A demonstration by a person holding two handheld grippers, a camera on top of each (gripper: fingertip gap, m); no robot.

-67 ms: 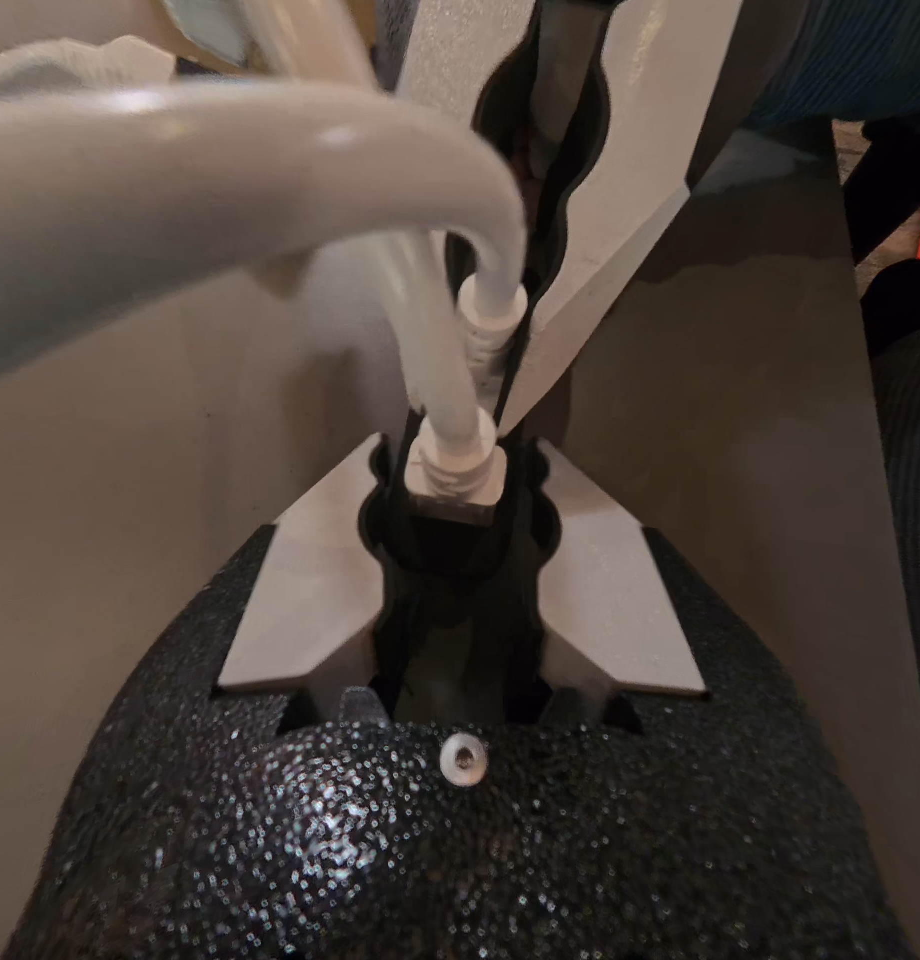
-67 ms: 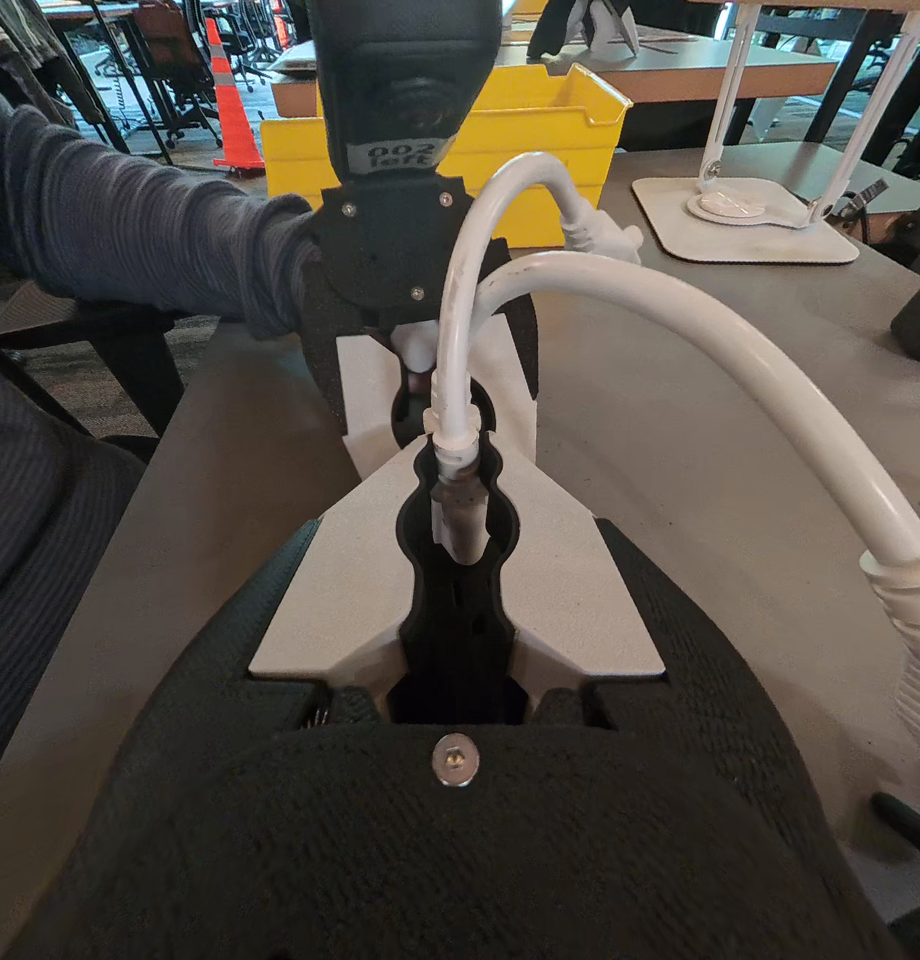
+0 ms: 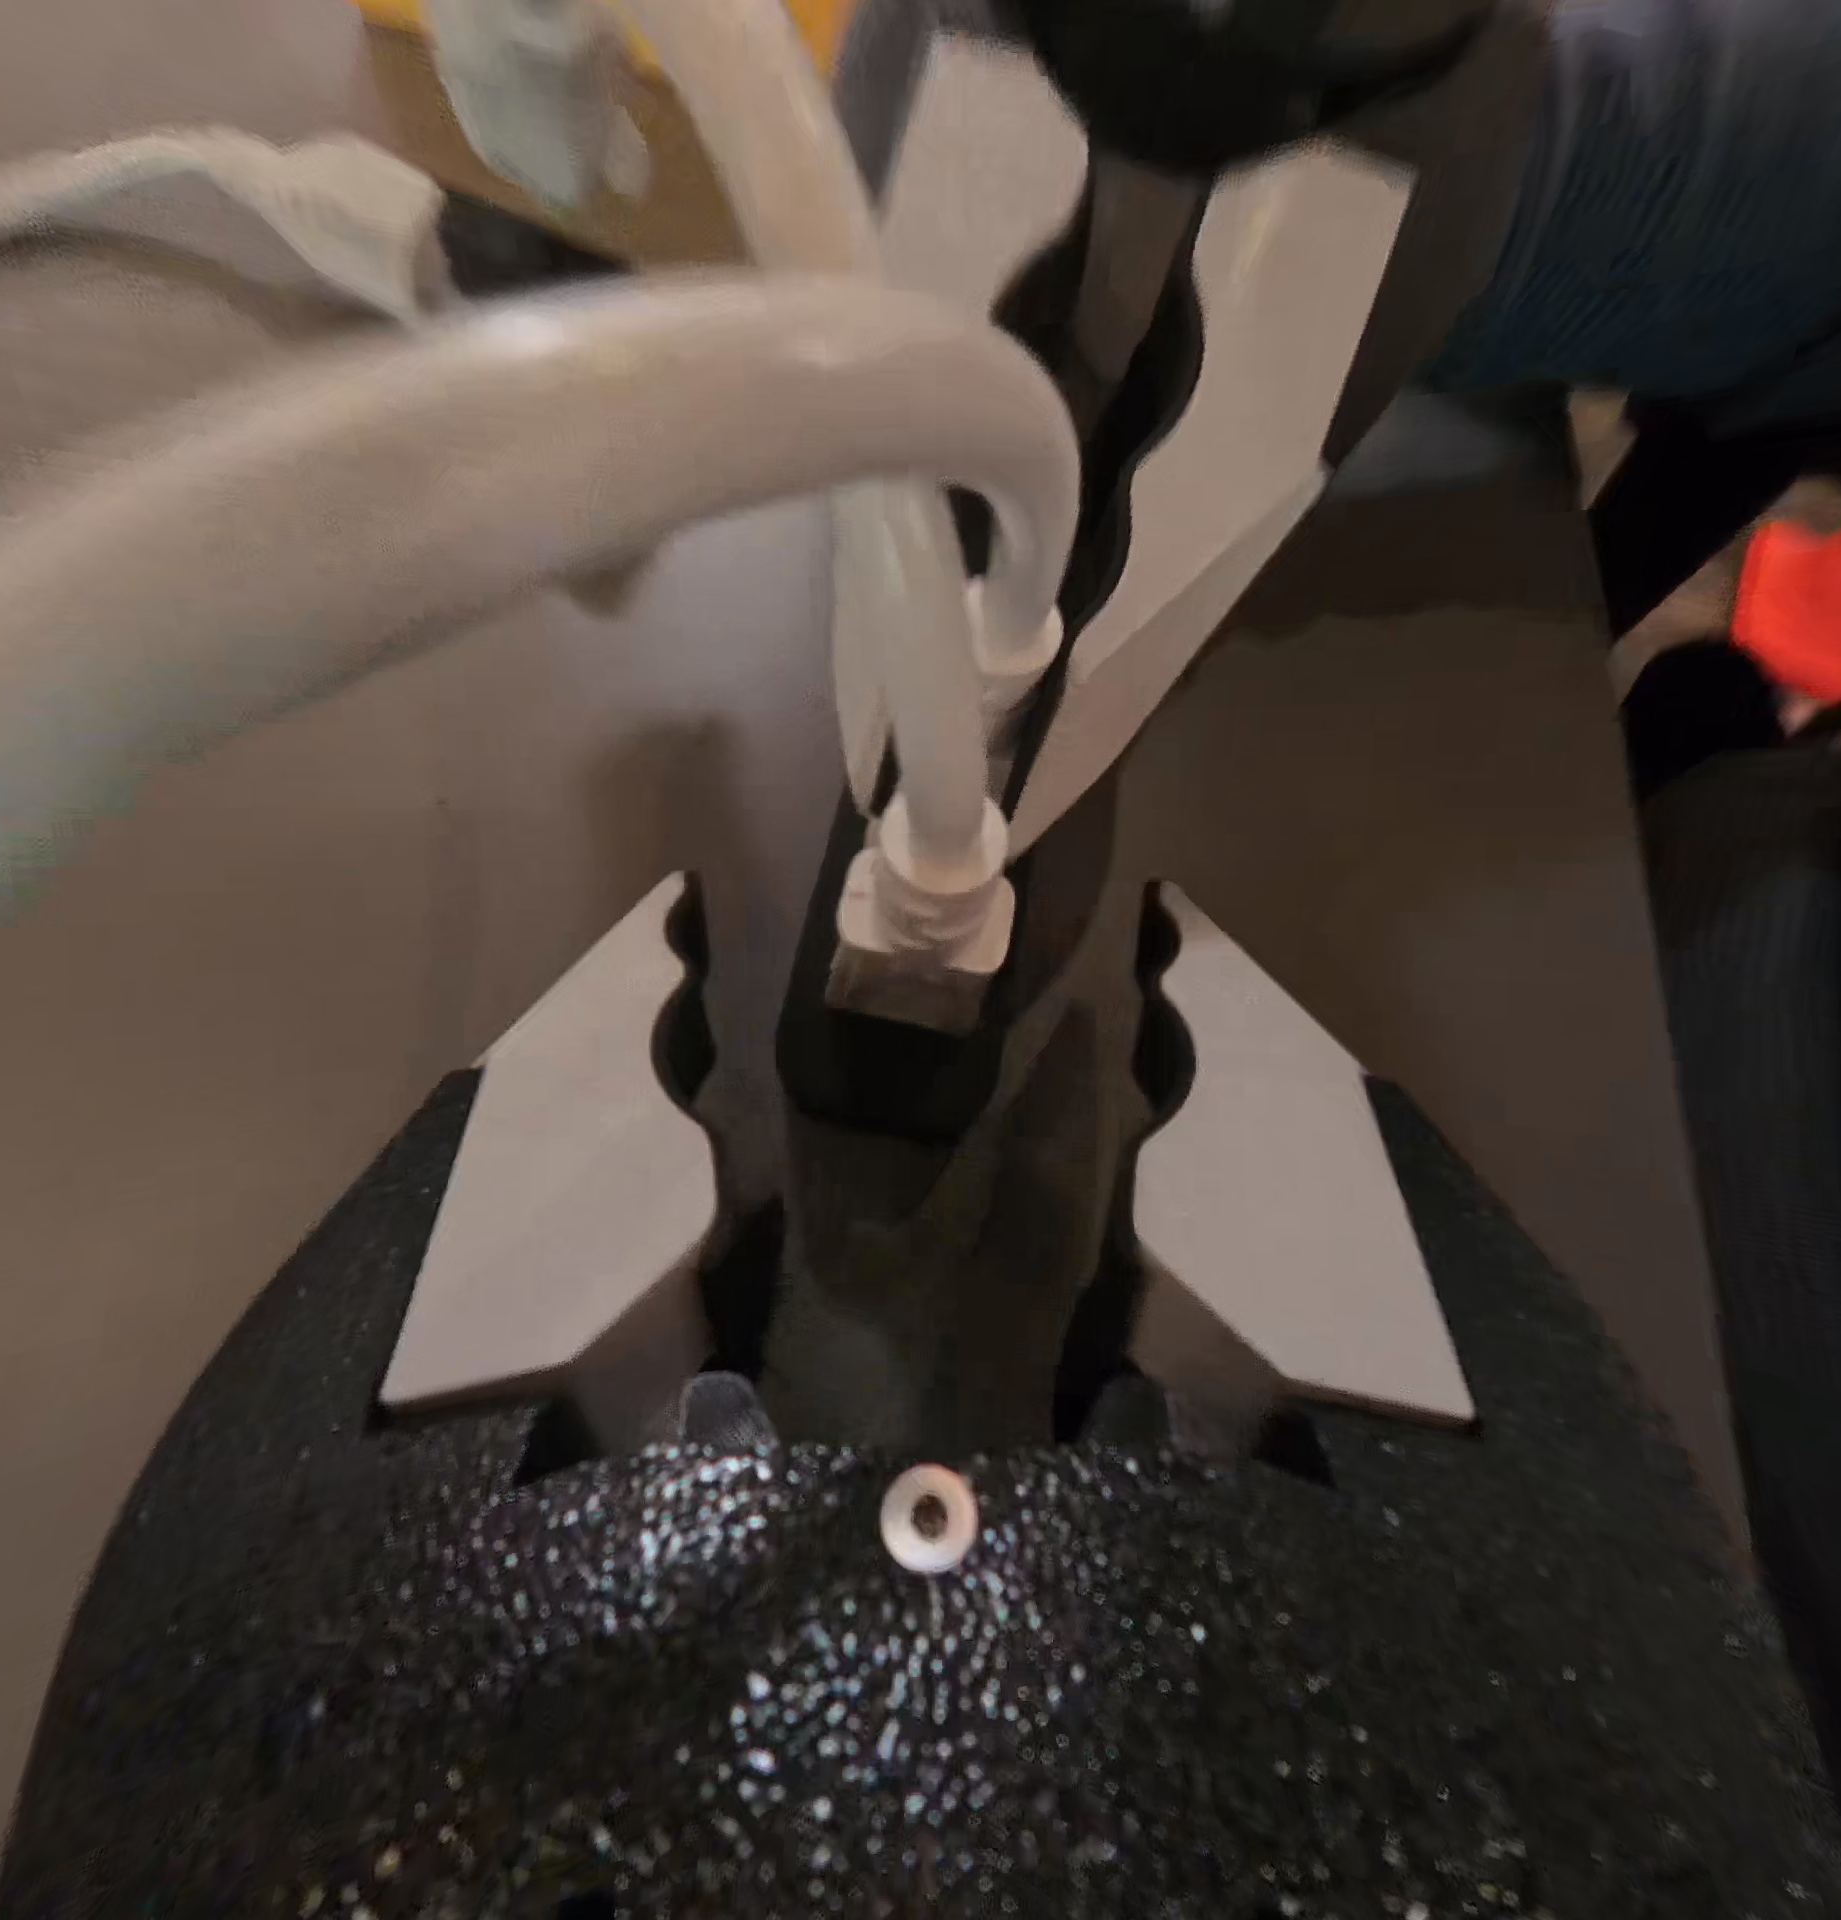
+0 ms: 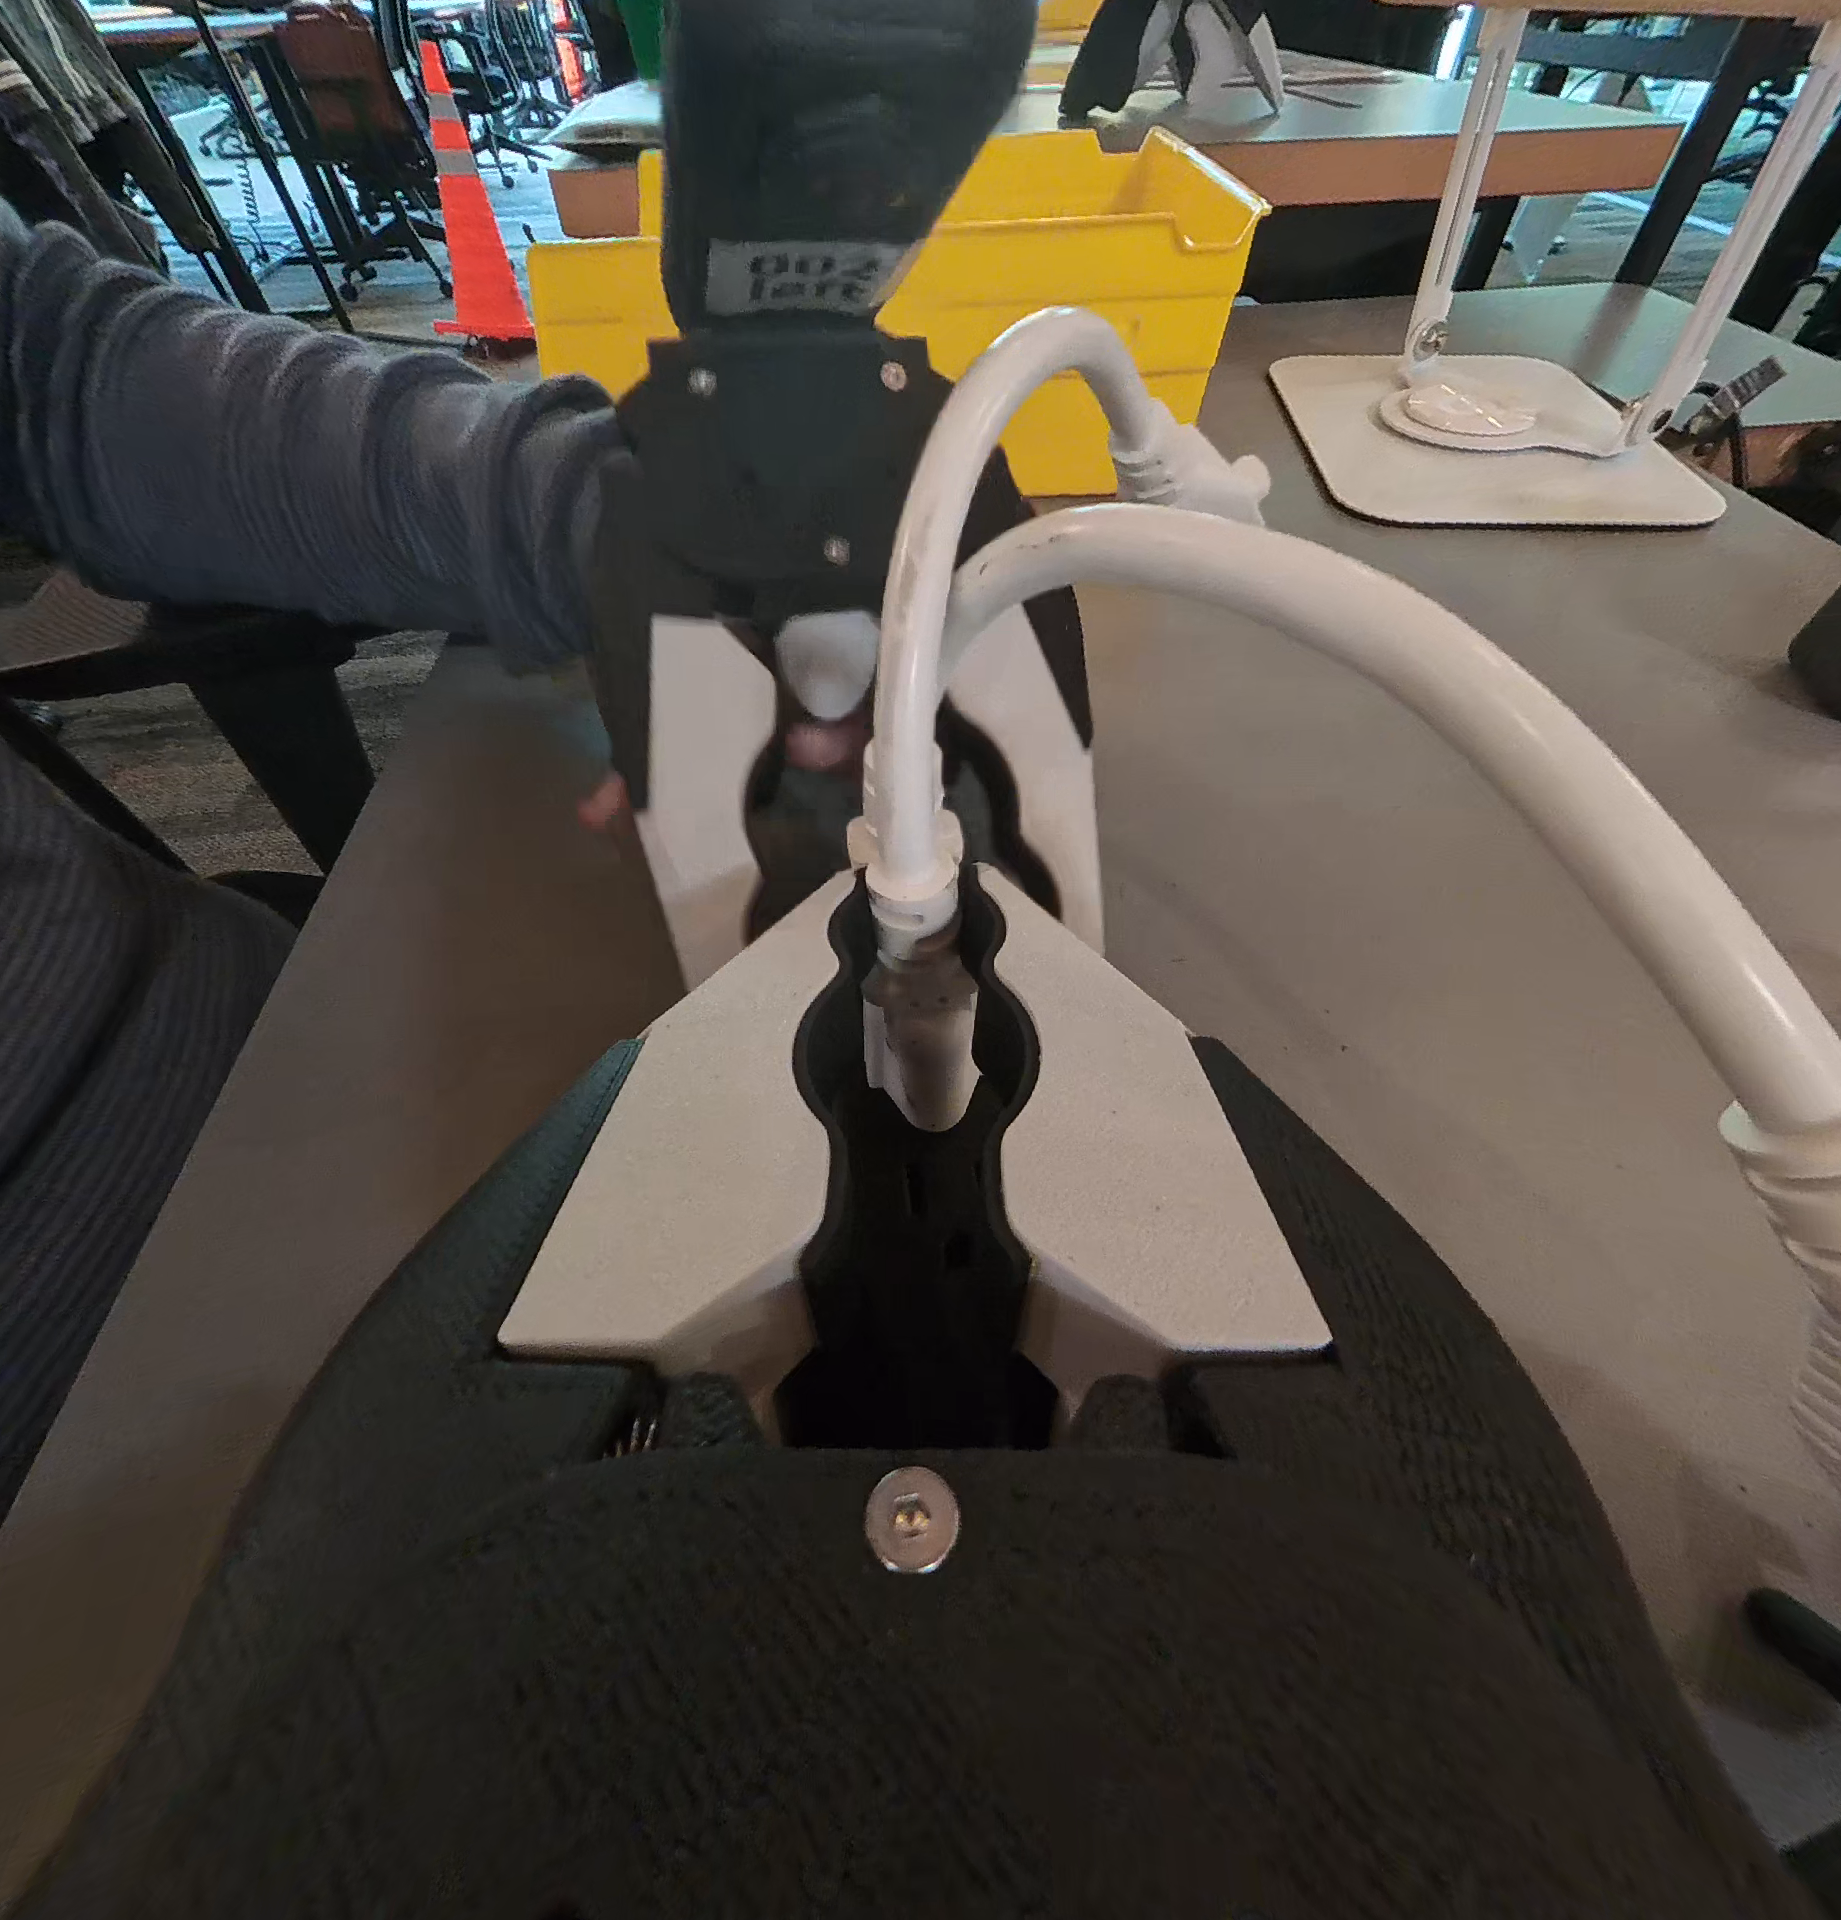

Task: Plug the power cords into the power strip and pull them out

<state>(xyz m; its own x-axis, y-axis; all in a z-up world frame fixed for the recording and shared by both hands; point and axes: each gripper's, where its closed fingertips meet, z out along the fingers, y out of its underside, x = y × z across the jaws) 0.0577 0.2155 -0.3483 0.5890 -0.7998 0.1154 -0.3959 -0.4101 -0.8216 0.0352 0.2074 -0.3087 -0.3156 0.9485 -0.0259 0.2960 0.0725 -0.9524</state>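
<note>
My left gripper (image 3: pixel 916 904) is open, its white fingers (image 3: pixel 583 1164) spread wide. A white plug (image 3: pixel 911 935) sits just ahead between the fingertips, touching neither. My right gripper (image 4: pixel 916 894) is shut on a white plug (image 4: pixel 911 1029) and holds it above the grey table (image 4: pixel 1311 935). The two grippers face each other closely; the right one shows in the left wrist view (image 3: pixel 1207 520), the left one in the right wrist view (image 4: pixel 854 790). Two white cords (image 4: pixel 1363 665) arc up from the plugs. Whether the plugs are joined I cannot tell.
A yellow bin (image 4: pixel 1051 260) stands behind the left gripper. A white lamp base (image 4: pixel 1498 457) is at the back right, with another white plug (image 4: pixel 1186 457) on the table near it. A person's sleeve (image 4: pixel 220 436) reaches in from the left, over the table's left edge. An orange cone (image 4: pixel 474 239) stands on the floor. The grippers are tip to tip, or close to it.
My left gripper's fingers have spread apart and let go of the white plug. My right gripper stays shut on its plug.
</note>
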